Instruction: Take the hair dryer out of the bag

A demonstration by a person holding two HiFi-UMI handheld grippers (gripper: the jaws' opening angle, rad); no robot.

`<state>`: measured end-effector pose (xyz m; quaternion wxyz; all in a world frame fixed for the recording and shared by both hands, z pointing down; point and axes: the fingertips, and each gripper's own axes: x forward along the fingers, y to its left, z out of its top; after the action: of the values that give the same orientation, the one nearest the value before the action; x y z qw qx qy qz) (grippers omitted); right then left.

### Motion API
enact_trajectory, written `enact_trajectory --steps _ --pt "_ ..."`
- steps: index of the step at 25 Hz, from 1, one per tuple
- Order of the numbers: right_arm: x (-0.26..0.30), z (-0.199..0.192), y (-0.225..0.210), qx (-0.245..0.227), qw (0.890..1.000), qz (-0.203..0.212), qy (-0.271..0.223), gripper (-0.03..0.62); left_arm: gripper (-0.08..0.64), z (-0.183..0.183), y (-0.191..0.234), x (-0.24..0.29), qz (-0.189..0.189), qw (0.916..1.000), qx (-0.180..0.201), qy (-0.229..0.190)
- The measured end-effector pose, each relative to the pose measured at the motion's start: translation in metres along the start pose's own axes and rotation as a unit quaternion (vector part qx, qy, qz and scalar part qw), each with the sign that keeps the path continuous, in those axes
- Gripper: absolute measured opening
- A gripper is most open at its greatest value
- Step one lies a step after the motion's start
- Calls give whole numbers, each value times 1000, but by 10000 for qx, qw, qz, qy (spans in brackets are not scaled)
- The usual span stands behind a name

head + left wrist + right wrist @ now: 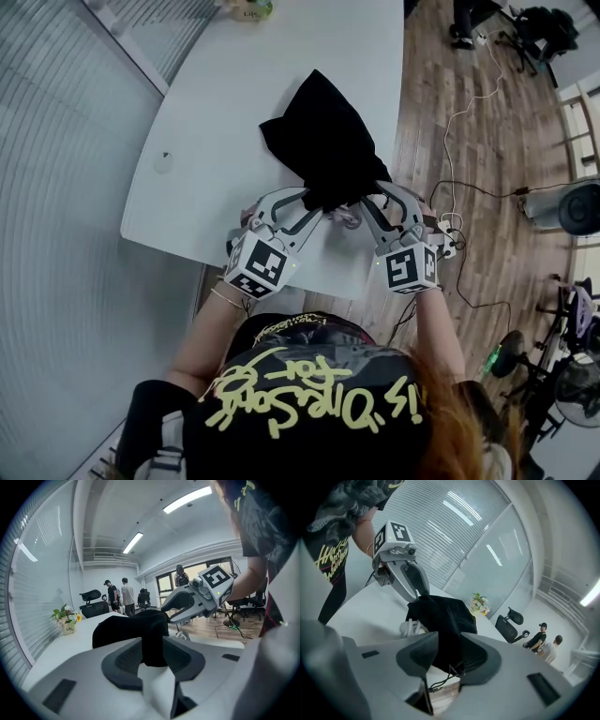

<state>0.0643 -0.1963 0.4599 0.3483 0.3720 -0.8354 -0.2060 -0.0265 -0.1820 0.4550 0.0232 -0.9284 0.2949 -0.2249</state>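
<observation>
A black cloth bag lies on the white table, its mouth toward the near edge. My left gripper holds the mouth's left side, and my right gripper holds its right side. In the left gripper view, black fabric is pinched between the pads of the left gripper, with the right gripper opposite. In the right gripper view, the right gripper is clamped on the bag. A pale coiled cord shows at the bag's mouth. The hair dryer's body is hidden.
A small flower pot stands at the table's far end. The table's near edge lies just below the grippers. Wooden floor with cables runs along the right. A glass wall is on the left. People and office chairs are in the background.
</observation>
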Motion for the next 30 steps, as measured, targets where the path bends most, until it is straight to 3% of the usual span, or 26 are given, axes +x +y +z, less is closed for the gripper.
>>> enact_trajectory --steps 2,5,20,30 --pt "-1 6 -2 -57 10000 -22 -72 85 90 1 3 0 19 10000 -19 -56" --pt "-1 24 -7 -60 9999 4 -83 18 67 2 9 -4 52 9999 -79 -131" --pt "39 56 -37 -846 9961 -140 -200 14 14 -7 39 -4 -266 9968 -710 -256" --pt "90 43 -35 -815 9966 93 99 14 8 -28 59 9 -362 9933 -1098 12"
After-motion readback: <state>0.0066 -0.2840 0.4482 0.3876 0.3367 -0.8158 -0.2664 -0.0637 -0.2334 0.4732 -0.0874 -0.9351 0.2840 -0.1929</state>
